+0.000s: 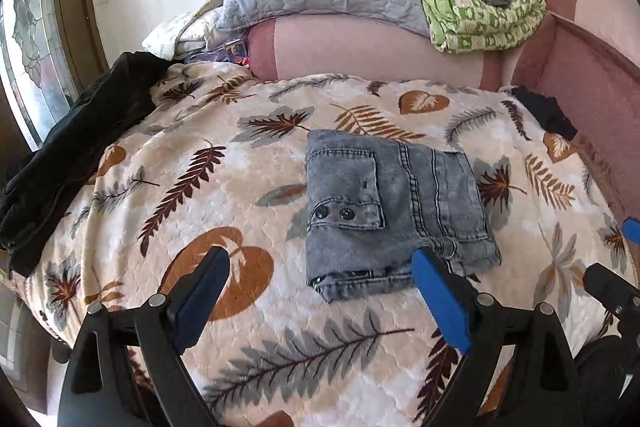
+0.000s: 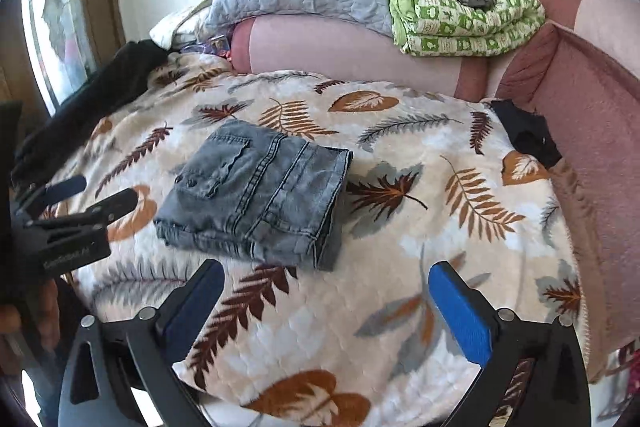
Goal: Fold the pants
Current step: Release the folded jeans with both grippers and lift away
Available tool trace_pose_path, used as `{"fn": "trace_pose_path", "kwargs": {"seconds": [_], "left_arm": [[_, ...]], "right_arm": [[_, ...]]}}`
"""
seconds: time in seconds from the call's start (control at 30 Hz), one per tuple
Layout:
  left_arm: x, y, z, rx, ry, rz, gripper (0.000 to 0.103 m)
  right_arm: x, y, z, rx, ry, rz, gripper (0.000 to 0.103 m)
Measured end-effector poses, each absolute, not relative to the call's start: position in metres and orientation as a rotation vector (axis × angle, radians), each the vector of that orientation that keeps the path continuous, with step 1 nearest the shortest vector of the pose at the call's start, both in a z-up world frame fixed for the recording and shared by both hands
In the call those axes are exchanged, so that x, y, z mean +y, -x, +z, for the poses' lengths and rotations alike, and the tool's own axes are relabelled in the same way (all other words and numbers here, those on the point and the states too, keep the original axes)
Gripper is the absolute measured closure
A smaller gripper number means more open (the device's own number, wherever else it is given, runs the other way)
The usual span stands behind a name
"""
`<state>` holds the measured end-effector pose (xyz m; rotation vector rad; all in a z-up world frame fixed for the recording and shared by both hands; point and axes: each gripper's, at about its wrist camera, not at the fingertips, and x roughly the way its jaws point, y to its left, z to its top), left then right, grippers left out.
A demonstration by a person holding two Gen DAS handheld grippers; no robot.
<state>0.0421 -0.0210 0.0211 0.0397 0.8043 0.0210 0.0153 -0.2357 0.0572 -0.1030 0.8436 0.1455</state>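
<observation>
Pants (image 1: 394,211) look basically done, sitting as a compact grey denim bundle near the middle of the leaf-print blanket (image 1: 224,311), pocket flap and snaps facing up. Both claws are let go and empty: the left gripper (image 1: 320,291) has its jaws spread wide above the blanket with nothing between them, though its right finger sits visually right over the near corner of the bundle. The right gripper (image 2: 328,307) is spread wide too, hanging over bare blanket just in front of the stack, apart from it.

What I'd worry about from here:

- that near corner. If the left finger actually catches the hem while moving, it could drag the top layer and pop the fold open. Can't tell from these views whether it's touching or just overlapping in the shot
- the right-hand edge of the bundle shows several stacked layers, and thick denim likes to spring back, so it may relax and slump by itself
- the blanket is plush and mounded, not flat, so any nudge could make the stack slide or tip
- the two tools are close together, the left one shows at the edge of the right wrist view, so a careless swing could knock them together or into the pile

Black clothing (image 1: 72,147) on the left edge is well apart, no issue there
</observation>
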Motion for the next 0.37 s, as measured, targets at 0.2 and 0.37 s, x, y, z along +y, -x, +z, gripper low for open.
{"fn": "trace_pose_path", "kwargs": {"seconds": [0.2, 0.37], "left_arm": [[-0.0237, -0.0391, 0.0305, 0.798, -0.025, -0.017, 0.010], [-0.0239, -0.0464, 0.0293, 0.804, 0.012, -0.063, 0.001]], "right_arm": [[-0.2377, -0.0141, 0.0566, 0.841, 0.102, 0.132, 0.000], [-0.2339, -0.0196, 0.0553, 0.841, 0.095, 0.136, 0.000]]}}
